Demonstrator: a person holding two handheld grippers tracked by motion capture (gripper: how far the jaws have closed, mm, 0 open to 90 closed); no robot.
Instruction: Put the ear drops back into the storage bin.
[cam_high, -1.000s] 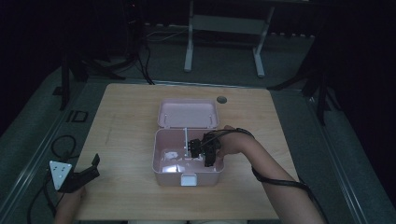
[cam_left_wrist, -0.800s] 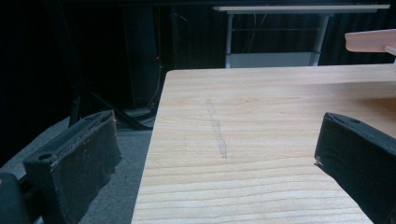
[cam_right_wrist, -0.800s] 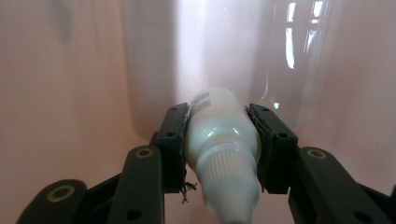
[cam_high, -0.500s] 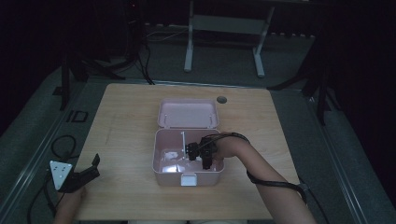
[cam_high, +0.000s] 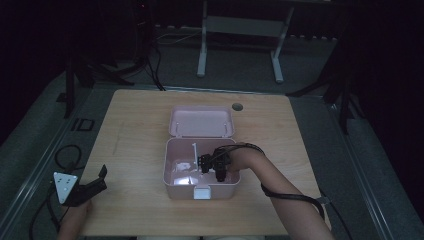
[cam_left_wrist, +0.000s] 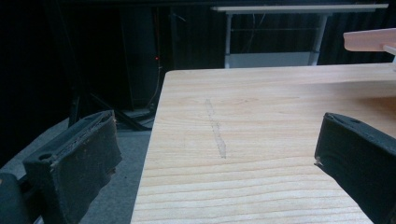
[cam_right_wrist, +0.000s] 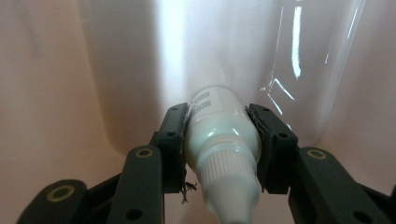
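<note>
Right claw (cam_right_wrist: 219, 140) clamped on white bottle (cam_right_wrist: 222, 140), 1 pad each side of body, ribbed cap toward camera. Bottle and claw inside pink box (cam_high: 176, 187), near right half of open base (high view). Box lid (cam_high: 201, 121) hinged back, lying open behind base. Clear plastic item (cam_right_wrist: 303, 70) beside bottle against box wall; identity cannot be told. Box sits mid-worktop (cam_high: 135, 130). Left claw (cam_high: 92, 186) at worktop's near-left edge, well apart from box, jaws spread wide, nothing between them.
</note>
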